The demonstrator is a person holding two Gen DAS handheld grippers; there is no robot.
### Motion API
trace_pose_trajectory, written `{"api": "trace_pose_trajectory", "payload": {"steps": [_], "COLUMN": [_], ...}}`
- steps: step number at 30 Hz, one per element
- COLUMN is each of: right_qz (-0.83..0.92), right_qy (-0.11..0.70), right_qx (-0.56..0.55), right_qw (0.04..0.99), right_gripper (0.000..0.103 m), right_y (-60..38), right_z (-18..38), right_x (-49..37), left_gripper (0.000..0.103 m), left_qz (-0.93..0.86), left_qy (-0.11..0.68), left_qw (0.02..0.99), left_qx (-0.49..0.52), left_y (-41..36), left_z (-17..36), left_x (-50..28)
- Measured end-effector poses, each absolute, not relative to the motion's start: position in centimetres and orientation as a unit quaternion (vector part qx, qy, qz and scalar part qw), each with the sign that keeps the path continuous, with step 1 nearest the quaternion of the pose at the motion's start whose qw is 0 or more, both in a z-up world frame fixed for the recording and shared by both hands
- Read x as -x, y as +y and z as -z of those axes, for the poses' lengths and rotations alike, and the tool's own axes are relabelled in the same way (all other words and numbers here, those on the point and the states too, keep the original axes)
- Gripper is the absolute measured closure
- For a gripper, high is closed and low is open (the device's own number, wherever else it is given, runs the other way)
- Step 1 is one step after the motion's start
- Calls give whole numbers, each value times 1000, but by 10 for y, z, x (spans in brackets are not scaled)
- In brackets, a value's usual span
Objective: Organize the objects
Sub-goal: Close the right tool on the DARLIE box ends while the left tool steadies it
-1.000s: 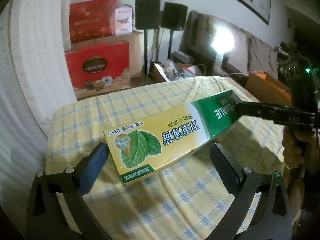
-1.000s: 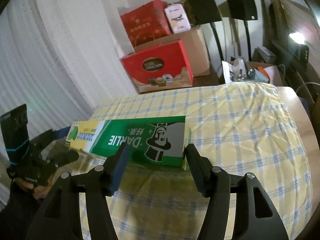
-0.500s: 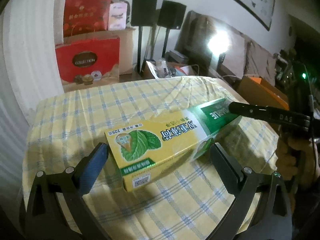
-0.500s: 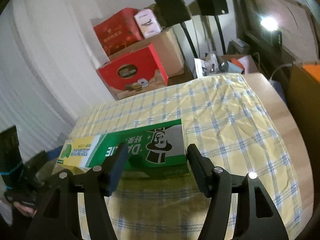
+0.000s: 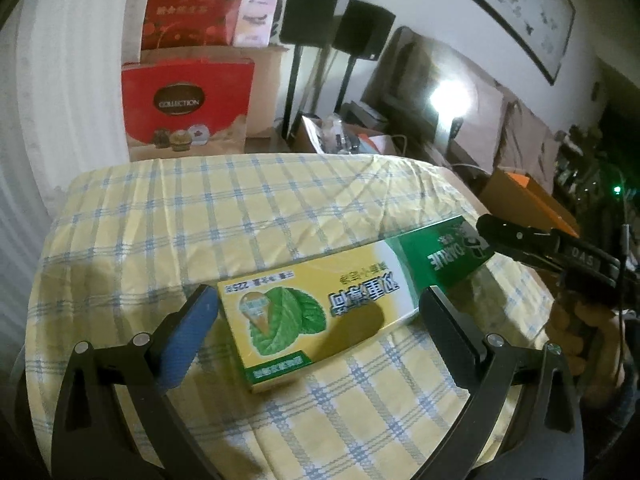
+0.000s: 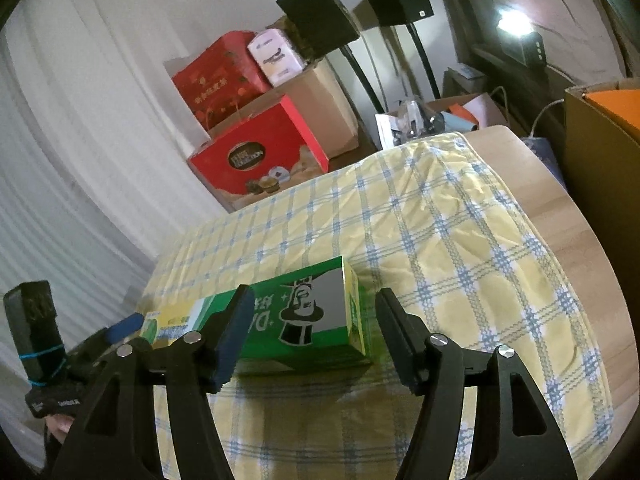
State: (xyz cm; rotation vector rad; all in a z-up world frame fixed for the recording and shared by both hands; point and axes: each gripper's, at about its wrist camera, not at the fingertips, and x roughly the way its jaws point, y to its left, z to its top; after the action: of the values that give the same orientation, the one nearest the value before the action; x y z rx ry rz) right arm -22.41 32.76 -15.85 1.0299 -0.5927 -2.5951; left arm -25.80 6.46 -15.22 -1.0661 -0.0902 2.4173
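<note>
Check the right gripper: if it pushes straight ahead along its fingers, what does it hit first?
Most likely the green end of the toothpaste box, which lies on the checked tablecloth between the open fingers of the right gripper. Neither pad seems to touch it, though depth is hard to judge here.

left view: sits low on the left gripper (image 5: 318, 320), close over the long yellow and green cardboard box (image 5: 316, 312), looking down and across.
right view: close at the box's green end (image 6: 320, 316).
shared: the box, the yellow checked cloth (image 5: 248, 216).
</note>
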Motion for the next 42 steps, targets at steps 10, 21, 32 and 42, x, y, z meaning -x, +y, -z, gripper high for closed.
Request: {"api": "trace_pose_trajectory", "payload": {"steps": [10,21,32,42], "right_qz": [906,907,897,896], "right_qy": [-168,-203,-190,-183], "right_qx": [-356,-326,-358,-363], "right_qw": [153,171,174,180], "right_gripper": [31,28,23,23], "right_y": [313,326,315,312], "right_z": [158,149,164,167], "right_x": [224,222,233,233], "left_gripper": [2,2,2,2], "left_qz": [-891,-895,-891,-893], "left_qy": [4,2,6,21], "left_qw": [240,235,249,257], "left_qx": [386,380,380,369], "left_y": [84,85,98,108], "left_z": [154,150,151,147], "left_x": [253,256,258,248]}}
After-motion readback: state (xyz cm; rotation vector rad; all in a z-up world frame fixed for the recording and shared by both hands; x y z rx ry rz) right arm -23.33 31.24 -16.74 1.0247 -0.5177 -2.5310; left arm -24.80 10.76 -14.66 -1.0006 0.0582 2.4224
